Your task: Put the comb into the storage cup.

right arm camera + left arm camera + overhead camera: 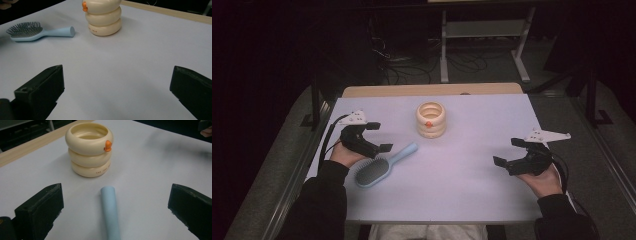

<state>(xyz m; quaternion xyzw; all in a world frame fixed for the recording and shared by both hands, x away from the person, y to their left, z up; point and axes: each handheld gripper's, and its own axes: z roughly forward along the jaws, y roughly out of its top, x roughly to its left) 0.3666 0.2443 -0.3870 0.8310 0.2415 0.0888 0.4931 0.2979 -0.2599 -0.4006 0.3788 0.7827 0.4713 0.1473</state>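
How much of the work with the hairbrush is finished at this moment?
Nothing looks done: the blue hairbrush lies flat on the table, apart from the cream ringed holder. In hand: the left claw is open, its jaws either side of the handle without touching. The right claw is open and holds nothing. Gripping and moving remain.
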